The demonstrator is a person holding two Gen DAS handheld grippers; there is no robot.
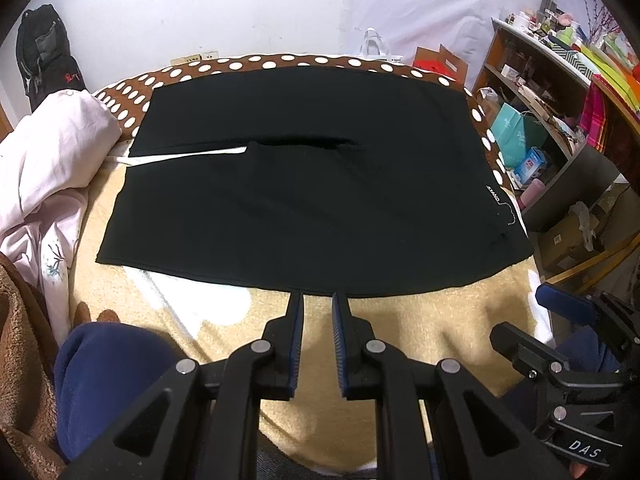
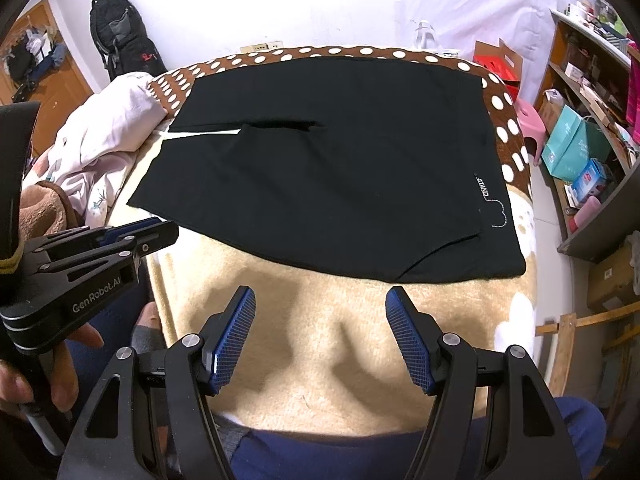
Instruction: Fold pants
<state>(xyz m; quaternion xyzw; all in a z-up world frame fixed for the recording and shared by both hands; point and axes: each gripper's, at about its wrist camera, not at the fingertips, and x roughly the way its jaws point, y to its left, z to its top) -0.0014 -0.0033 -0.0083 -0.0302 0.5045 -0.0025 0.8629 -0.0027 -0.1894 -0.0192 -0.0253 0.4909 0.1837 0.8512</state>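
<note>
Beyond the spread right tool [image 2: 320,300], empty, black pants [image 2: 332,168]; left tool [image 1: 318,300] narrow, empty

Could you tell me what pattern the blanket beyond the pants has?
White polka dots on brown blanket, clearest in the right wrist view.

A bedroom with a plain white wall [image 2: 320,4] behind a bed covered by a tan blanket [image 2: 320,360] and a brown polka-dot blanket [image 2: 256,60]. A pale pink duvet [image 1: 52,152] is bunched at the left. A black backpack [image 2: 120,40] leans on the wall, beside a wooden door [image 2: 52,80]. At the right stand cluttered wooden shelves [image 1: 532,64] — boxes, bags, bright papers.
</note>
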